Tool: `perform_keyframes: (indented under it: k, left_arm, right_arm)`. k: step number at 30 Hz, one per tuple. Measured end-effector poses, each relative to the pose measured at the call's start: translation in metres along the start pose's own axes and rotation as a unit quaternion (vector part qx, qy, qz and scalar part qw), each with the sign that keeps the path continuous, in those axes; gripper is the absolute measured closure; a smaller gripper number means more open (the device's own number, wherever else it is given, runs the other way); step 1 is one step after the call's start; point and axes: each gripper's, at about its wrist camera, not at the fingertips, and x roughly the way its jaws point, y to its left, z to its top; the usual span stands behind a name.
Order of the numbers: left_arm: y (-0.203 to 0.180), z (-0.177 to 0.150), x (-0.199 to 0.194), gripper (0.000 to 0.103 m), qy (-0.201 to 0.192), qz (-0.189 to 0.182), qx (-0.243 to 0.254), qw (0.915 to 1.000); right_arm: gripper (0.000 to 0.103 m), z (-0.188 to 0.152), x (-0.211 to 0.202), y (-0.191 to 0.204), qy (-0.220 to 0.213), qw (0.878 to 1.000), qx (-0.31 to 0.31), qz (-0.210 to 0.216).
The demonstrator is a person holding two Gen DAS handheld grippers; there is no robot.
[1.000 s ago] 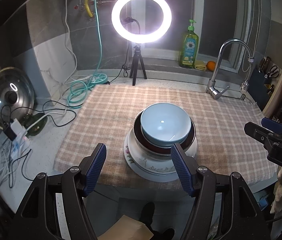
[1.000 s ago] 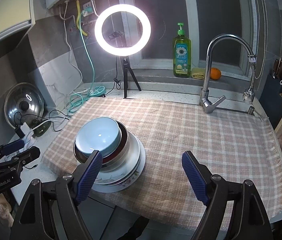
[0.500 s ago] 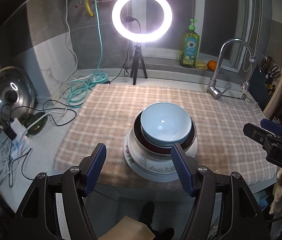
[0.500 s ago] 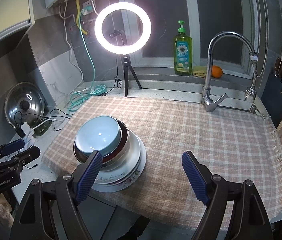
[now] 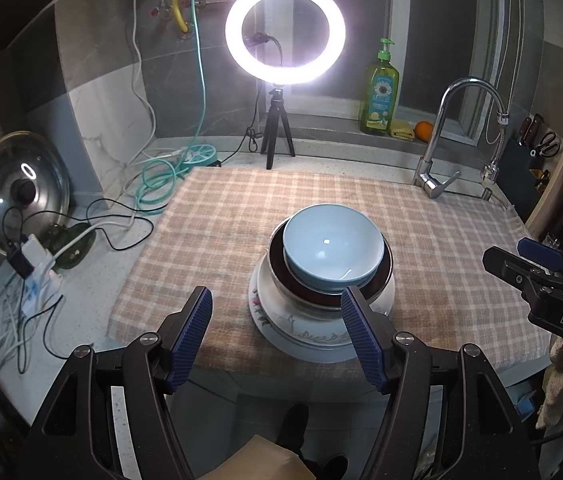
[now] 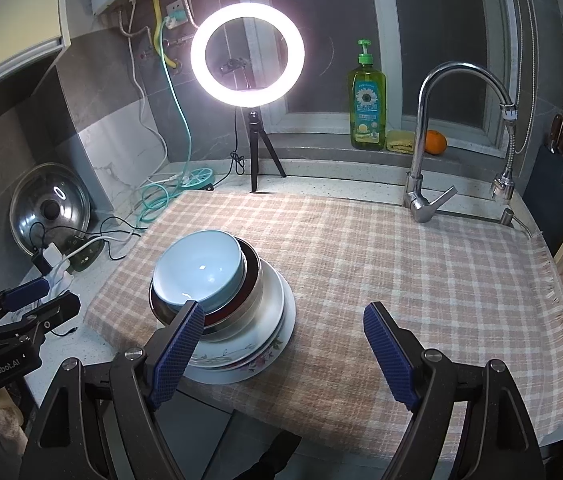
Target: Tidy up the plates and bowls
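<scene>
A light blue bowl (image 5: 331, 250) sits on top of a stack: a dark red bowl with a metal rim (image 5: 381, 280) under it, then white floral plates (image 5: 301, 330) at the bottom. The stack stands on a checked cloth (image 5: 221, 232) near the counter's front edge. It also shows in the right wrist view, with the blue bowl (image 6: 197, 270) over the plates (image 6: 273, 340). My left gripper (image 5: 277, 336) is open and empty, held in front of the stack. My right gripper (image 6: 281, 348) is open and empty, to the right of the stack.
A ring light on a tripod (image 5: 284, 32) stands at the back. A green soap bottle (image 5: 379, 92), an orange (image 6: 435, 142) and a faucet (image 6: 425, 136) are at the back right. A pot lid (image 5: 17, 184), cables and a power strip (image 5: 37, 264) lie left.
Both views have shifted very slightly. The stack has not moved and both grippers stay open.
</scene>
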Motion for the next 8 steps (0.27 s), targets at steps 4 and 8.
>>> perform_keyframes:
  k: [4, 8]
  left_arm:
    - [0.0024, 0.0004, -0.0001, 0.036, -0.002, 0.0, -0.002, 1.0]
    - [0.0028, 0.0008, 0.0012, 0.036, -0.007, 0.001, 0.002, 1.0]
  right_arm:
    - [0.024, -0.0005, 0.0014, 0.0035, 0.002, 1.0, -0.004, -0.001]
    - [0.024, -0.0008, 0.0027, 0.0039, 0.005, 1.0, -0.004, -0.001]
